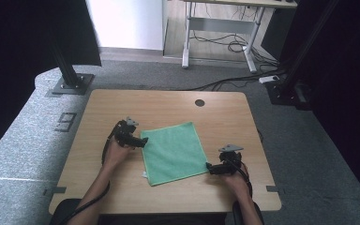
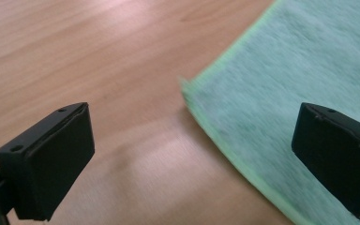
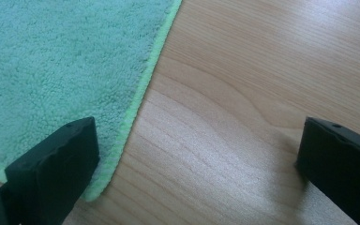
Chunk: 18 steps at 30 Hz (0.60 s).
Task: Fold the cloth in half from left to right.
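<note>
The green cloth [image 1: 174, 152] is judged light, soft and limp; its corners are best pinched. Both grippers, left [image 1: 143, 142] and right [image 1: 209, 167], are held spread at its corners.

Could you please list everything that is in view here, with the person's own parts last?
cloth: one, green, flat on the middle of the table
table: one, light wood, with a dark round hole near its far edge
desk frame: one, white, on the floor beyond the table, cables beneath it
left gripper: one, black, open at the cloth's near-left corner
right gripper: one, black, open at the cloth's near-right corner
forearms: two, coming in from the bottom edge
</note>
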Each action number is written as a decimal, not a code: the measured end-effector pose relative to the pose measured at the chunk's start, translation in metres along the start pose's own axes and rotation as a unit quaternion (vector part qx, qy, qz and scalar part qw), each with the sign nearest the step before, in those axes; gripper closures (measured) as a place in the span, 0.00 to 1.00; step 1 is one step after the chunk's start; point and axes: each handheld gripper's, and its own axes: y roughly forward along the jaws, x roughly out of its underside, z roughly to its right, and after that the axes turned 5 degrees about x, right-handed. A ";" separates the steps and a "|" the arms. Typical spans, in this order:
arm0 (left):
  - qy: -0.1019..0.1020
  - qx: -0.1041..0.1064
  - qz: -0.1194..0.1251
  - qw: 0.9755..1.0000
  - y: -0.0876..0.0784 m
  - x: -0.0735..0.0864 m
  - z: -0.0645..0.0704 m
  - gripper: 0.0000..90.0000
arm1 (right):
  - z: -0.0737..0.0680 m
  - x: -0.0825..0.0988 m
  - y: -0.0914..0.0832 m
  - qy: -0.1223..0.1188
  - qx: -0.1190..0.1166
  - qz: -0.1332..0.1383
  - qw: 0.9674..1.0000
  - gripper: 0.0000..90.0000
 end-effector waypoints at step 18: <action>-0.033 -0.021 -0.010 0.999 0.026 -0.001 -0.028 0.00 | 0.001 -0.002 0.001 -0.007 -0.007 -0.002 1.000 0.00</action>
